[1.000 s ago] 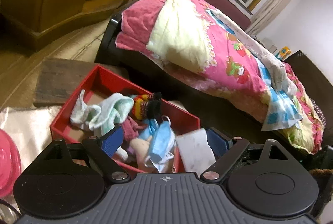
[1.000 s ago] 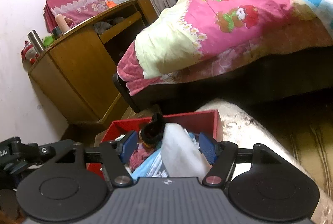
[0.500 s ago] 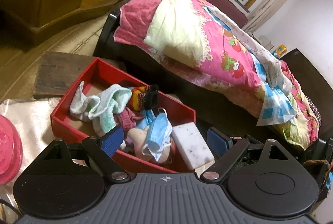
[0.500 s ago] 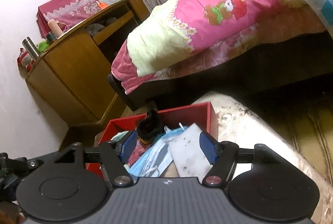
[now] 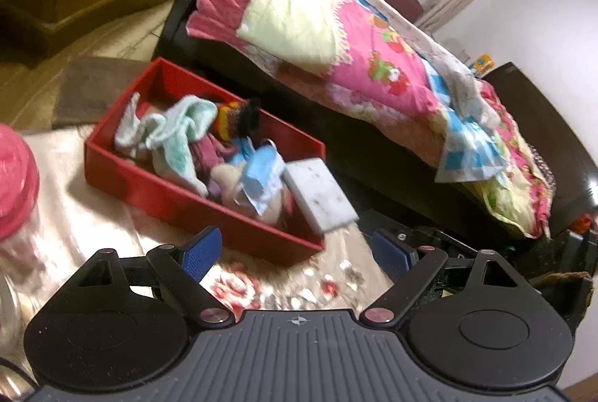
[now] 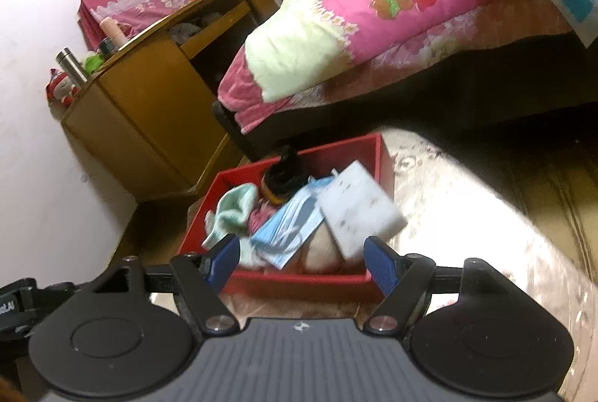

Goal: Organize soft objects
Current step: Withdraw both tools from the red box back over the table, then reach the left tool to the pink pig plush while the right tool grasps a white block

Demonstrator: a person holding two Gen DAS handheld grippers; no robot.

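Note:
A red box (image 5: 157, 190) (image 6: 299, 280) on the floral table cover holds a pale green towel (image 5: 175, 136) (image 6: 233, 207), blue face masks (image 5: 261, 174) (image 6: 289, 226), a dark knitted piece (image 5: 243, 117) (image 6: 280, 177) and other soft things. A white sponge block (image 5: 321, 198) (image 6: 355, 205) leans on the box's near corner. My left gripper (image 5: 297, 254) hangs open short of the box with nothing between its fingers. My right gripper (image 6: 301, 261) is at the box's near wall, its jaws opening and clear of the sponge.
A pink-lidded clear jar (image 5: 15, 200) stands at the left edge of the table cover (image 5: 284, 286). Beyond the box are a bed with a pink quilt (image 5: 336, 39), a wooden cabinet (image 6: 149, 95) and a dark wooden board (image 5: 93, 88) on the floor.
Both grippers have pulled back from the red box. The white sponge, earlier between the right gripper's fingers, now rests on the box's corner, and those fingers have spread wider.

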